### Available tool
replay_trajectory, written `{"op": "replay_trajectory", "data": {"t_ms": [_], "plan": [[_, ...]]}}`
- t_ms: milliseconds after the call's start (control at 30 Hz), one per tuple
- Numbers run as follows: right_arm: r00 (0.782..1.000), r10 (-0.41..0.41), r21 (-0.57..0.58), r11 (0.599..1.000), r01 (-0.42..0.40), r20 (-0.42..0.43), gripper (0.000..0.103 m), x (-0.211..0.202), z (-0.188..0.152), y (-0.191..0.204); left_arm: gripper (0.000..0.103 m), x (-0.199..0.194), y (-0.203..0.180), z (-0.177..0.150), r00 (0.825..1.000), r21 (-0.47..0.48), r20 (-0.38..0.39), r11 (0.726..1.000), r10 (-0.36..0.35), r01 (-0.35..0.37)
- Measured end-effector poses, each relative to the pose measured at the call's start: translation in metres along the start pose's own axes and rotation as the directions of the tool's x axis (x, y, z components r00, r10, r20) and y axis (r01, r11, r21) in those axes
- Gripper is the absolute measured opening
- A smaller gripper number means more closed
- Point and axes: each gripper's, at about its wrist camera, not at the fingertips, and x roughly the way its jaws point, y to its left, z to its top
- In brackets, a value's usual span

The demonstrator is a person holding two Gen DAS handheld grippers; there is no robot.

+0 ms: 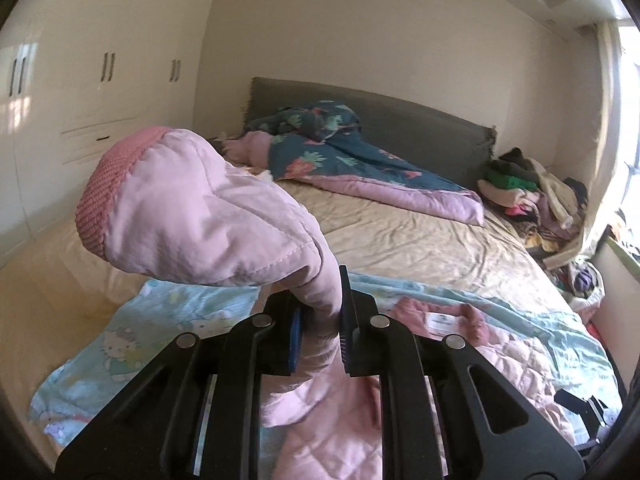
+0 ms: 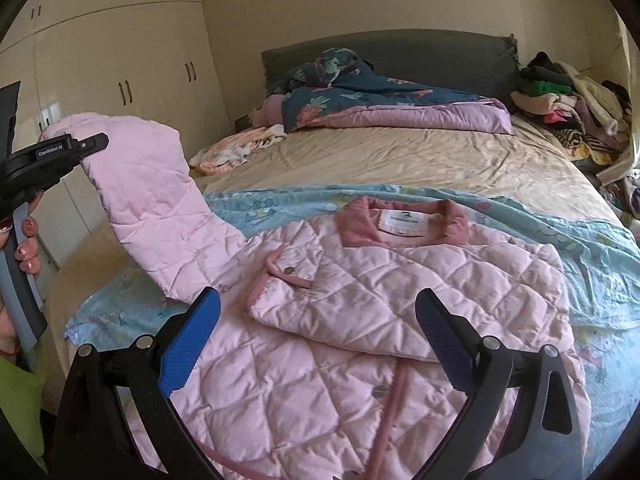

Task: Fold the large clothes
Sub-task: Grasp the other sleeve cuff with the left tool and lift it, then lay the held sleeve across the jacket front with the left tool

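Left hand-held gripper (image 1: 322, 336): I see its two black fingers with blue pads pressed together on the pink sleeve (image 1: 208, 208), pinching the fabric partway along. In the right wrist view the same gripper (image 2: 86, 142) sits at the left edge, raised above the bed, with the person's hand (image 2: 26, 240) and red-painted nails wrapped round its grey handle.

Sleeve: the part beyond my left grip stands up and arches over to the left, ending in a darker pink knitted cuff (image 1: 104, 192). From the right wrist view it rises off the jacket's shoulder up to the left gripper.

Right hand-held gripper (image 2: 318, 344): its fingers stand wide apart and hold nothing. It hovers over the lower part of the jacket, one blue pad toward each side of the body.

Quilted pink jacket (image 2: 360, 320): it lies flat on the bed with the front up. The collar (image 2: 404, 220), a darker pink with a white label inside, points toward the headboard. One front panel is folded across the chest, and metal snap buttons show along the trimmed edge.

Light blue cartoon-print sheet (image 2: 580, 248): spread beneath the jacket, across the near part of the bed.

Bed (image 2: 400, 160): covered in a wrinkled beige sheet. A dark blue floral quilt (image 2: 380, 96) with a lilac underside is bunched against the grey headboard (image 2: 440, 52).

Pile of clothes (image 2: 568, 100): heaped at the far right corner of the bed.

Wardrobe (image 2: 120, 60): cream doors with dark handles along the left wall.
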Motion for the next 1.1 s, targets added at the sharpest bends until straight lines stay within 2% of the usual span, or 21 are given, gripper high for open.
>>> {"op": "replay_trajectory", "data": {"t_ms": [533,667,1100], "plan": [[0.997,-0.060,0.120,0.991,0.054,0.047,0.097,-0.036,-0.008,-0.067,0.007,0.007,-0.084,-0.014,0.992,0.137,-0.040,0.983,-0.119,0.123],[0.983,-0.175,0.068,0.983,0.171,0.050,0.097,-0.044,-0.013,-0.073,0.007,0.008,-0.103,-0.021,0.988,0.160,-0.060,0.976,-0.140,0.148],[0.968,-0.249,0.189,0.952,0.239,0.029,0.097,-0.058,-0.039,-0.139,0.007,0.033,-0.175,-0.064,0.964,0.251,-0.172,0.937,-0.202,0.241]]}}
